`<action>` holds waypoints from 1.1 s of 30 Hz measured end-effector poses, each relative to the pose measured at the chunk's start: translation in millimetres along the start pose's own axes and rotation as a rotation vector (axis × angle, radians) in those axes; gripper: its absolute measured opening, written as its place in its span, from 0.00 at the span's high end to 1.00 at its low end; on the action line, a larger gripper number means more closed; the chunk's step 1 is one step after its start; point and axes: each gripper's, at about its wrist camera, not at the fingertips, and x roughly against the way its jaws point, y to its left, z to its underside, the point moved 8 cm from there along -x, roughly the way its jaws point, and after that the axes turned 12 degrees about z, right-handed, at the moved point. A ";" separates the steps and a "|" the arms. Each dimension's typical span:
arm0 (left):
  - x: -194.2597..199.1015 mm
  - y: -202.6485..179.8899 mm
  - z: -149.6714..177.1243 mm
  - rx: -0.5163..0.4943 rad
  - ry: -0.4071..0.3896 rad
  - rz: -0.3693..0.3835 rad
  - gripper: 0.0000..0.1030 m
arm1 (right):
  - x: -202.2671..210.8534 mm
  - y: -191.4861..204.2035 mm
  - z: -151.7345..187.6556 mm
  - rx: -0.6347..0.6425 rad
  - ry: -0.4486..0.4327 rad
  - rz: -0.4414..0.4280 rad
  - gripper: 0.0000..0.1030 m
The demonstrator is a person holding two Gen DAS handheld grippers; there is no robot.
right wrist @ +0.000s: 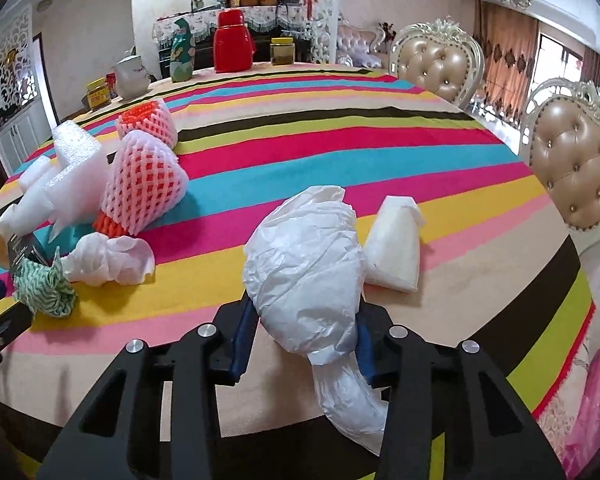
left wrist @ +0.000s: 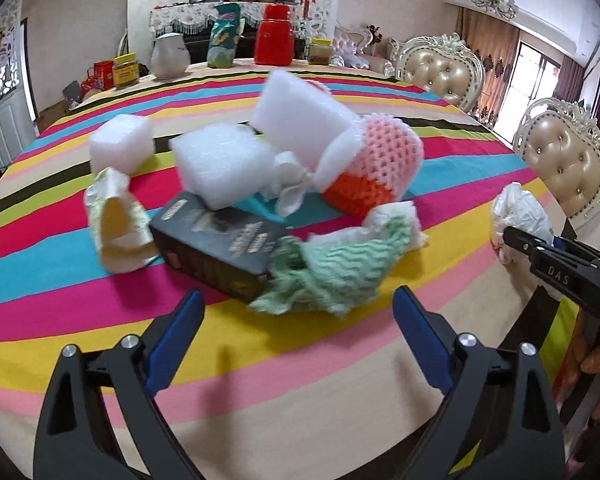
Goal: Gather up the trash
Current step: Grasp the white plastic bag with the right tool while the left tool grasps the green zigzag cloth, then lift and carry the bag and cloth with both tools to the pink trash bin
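A heap of trash lies on the striped tablecloth (left wrist: pixel 340 360): a black box (left wrist: pixel 220 240), a green wavy cloth (left wrist: pixel 332 264), white foam blocks (left wrist: pixel 220 168), a pink and orange foam net (left wrist: pixel 380 160) and crumpled paper (left wrist: pixel 116 216). My left gripper (left wrist: pixel 298 300) stands open just short of the box and cloth, nothing between its fingers. My right gripper (right wrist: pixel 304 312) is shut on a crumpled white plastic bag (right wrist: pixel 304 256), whose tail hangs back between the fingers. A white paper pouch (right wrist: pixel 396 248) lies just right of the bag. The right gripper (left wrist: pixel 516 236) also shows in the left wrist view.
A red flask (left wrist: pixel 274 36), a white jug (left wrist: pixel 170 56), a teal packet (left wrist: pixel 222 36) and jars (left wrist: pixel 126 70) stand along the table's far edge. Two padded chairs (right wrist: pixel 572 168) flank the right side. A hand (left wrist: pixel 596 376) holds the right tool.
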 end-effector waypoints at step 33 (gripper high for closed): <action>-9.7 -16.5 -13.2 0.042 -0.060 0.109 0.72 | 5.0 10.1 -10.5 0.009 -0.056 0.008 0.61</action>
